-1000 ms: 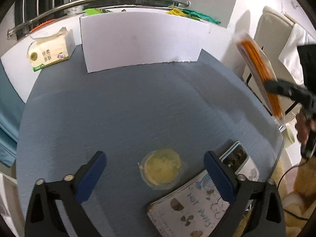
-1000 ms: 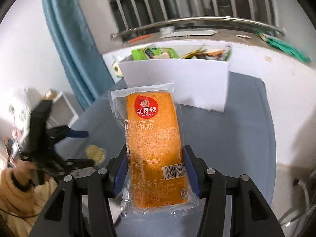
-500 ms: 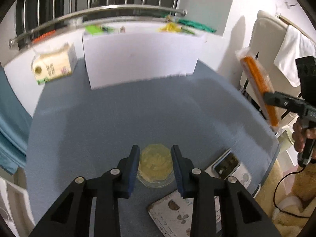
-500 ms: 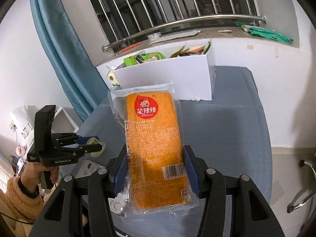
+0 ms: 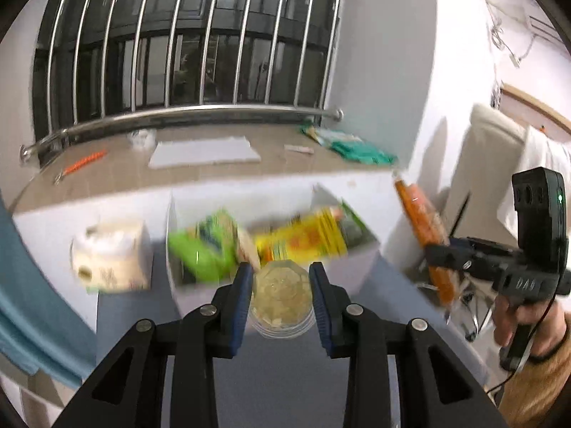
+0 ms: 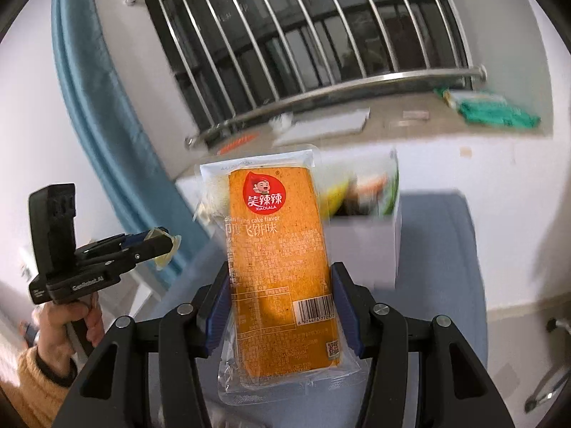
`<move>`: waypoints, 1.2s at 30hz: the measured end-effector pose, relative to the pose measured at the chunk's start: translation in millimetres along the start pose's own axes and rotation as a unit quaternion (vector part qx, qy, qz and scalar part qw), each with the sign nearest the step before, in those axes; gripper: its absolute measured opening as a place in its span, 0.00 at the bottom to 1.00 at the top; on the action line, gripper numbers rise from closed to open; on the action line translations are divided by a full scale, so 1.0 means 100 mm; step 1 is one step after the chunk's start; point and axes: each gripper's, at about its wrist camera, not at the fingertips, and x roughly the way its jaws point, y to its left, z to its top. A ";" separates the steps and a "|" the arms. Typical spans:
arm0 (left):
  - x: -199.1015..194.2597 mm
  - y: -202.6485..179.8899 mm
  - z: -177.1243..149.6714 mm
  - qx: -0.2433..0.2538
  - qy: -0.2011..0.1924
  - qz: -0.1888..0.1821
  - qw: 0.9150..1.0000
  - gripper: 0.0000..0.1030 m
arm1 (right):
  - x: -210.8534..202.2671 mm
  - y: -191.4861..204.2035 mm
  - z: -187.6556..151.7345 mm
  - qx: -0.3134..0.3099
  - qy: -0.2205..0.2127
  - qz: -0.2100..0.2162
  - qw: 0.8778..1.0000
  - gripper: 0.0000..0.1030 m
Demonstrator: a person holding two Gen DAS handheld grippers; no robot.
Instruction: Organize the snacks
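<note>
- Left wrist view: left gripper (image 5: 281, 294) is clamping a round yellowish snack in clear wrap (image 5: 281, 297) between its blue pads, jaws set narrow; pkg is sitting in the air in front of the white box (image 5: 357, 267).
- Same view: box is standing on the blue-grey table (image 5: 285, 385) against the wall ledge, w/ green and yellow packets (image 5: 303, 239) lying inside (blurred).
- Same view: tissue pack (image 5: 110, 260) is sitting just left of the box; steel rail & window bars are running behind the ledge.
- Same view, right edge: right gripper (image 5: 437, 258) is gripping the orange snack pack (image 5: 423, 228), seen edge-on, tilted; a hand (image 5: 514, 317) is holding its handle.
- Right wrist view: right gripper (image 6: 282, 299) is pinching the orange pack (image 6: 276, 260) by its lower half, jaws at mid width, label facing the cam., pack standing upright above the table (image 6: 446, 249), in front of the box (image 6: 367, 249).
- Same view, left: left gripper (image 6: 160, 246) is carrying the round snack (image 6: 166, 249), held by a hand (image 6: 67, 324) in a yellow sleeve; blue curtain (image 6: 92, 82) is hanging behind.
</note>
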 end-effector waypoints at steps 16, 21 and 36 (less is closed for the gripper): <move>1.11 0.25 0.79 0.000 0.007 0.073 0.997 1.00 | 1.37 -0.44 1.10 -0.010 0.061 -0.142 0.988 1.00; 0.98 0.28 0.63 -0.002 0.004 0.100 0.995 1.00 | 1.17 -0.25 1.02 -0.062 0.034 -0.149 0.986 1.00; -0.42 -0.13 -0.10 -0.031 -0.048 0.085 0.995 1.00 | -0.07 0.28 0.40 -0.053 -0.037 -0.113 0.991 1.00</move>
